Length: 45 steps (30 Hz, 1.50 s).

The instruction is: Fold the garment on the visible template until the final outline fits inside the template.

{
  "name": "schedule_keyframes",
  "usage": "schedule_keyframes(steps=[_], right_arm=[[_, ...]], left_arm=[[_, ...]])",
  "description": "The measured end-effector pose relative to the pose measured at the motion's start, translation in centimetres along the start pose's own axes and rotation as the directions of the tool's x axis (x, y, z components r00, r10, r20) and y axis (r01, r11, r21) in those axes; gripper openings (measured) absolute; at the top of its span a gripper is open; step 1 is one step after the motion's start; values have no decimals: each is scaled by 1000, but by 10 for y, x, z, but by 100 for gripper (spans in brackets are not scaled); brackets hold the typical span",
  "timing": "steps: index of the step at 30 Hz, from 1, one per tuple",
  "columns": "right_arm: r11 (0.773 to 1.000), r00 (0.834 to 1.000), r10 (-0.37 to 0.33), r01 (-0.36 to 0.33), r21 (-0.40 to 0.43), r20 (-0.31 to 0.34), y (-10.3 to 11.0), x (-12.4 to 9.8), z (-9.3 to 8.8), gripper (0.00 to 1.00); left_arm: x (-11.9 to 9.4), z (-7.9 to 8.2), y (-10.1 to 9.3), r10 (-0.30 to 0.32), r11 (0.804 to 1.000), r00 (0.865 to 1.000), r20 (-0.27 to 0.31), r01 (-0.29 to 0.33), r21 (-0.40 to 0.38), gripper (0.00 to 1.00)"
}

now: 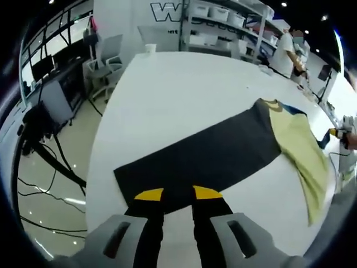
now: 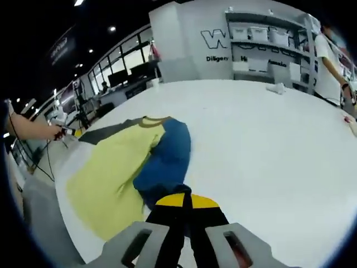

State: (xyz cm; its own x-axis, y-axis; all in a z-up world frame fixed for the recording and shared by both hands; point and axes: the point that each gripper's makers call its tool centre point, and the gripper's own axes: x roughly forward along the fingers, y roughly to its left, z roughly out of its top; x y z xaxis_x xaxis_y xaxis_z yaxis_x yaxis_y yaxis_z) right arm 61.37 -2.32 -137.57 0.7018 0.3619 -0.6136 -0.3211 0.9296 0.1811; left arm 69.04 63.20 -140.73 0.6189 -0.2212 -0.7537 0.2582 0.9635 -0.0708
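While the right gripper [image 2: 183,202] pinches its jaws together on the blue edge of the garment [image 2: 125,167], the left gripper [image 1: 178,194] hovers with jaws apart at the near edge of the dark template [image 1: 201,159]. Yellow and blue, the garment lies rumpled on the white table [image 2: 268,145], overlapping the template's far end.

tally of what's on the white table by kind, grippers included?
Garment (yellow and blue): 1
Dark template: 1
Grippers: 2, the left gripper and the right gripper
Cup at the far edge of the white table: 1
Total: 5
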Motion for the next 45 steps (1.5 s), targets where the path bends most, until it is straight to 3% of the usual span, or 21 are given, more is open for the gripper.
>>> schedule_keyframes(steps=[8,25,31,37,45], right_arm=[[996,998,-64,63,62,17,-24,-2,8,0],[967,974,-217,206,149,59,-113,-11,39,0],[966,968,-236,225,127,79,-128,-18,56,0],[967,963,-253,248,54,98,-145,-24,70,0],[965,957,-263,262,24,122,-158,-32,71,0]], left_arm=[[7,2,-9,-19,1000,1000,-2,19,8,17],[25,8,-19,-22,999,999,-33,24,45,14],[28,11,-22,-25,998,999,-35,26,53,14],[30,14,-24,-26,998,999,-36,28,63,14],[31,12,-26,-28,997,999,-44,31,67,13]])
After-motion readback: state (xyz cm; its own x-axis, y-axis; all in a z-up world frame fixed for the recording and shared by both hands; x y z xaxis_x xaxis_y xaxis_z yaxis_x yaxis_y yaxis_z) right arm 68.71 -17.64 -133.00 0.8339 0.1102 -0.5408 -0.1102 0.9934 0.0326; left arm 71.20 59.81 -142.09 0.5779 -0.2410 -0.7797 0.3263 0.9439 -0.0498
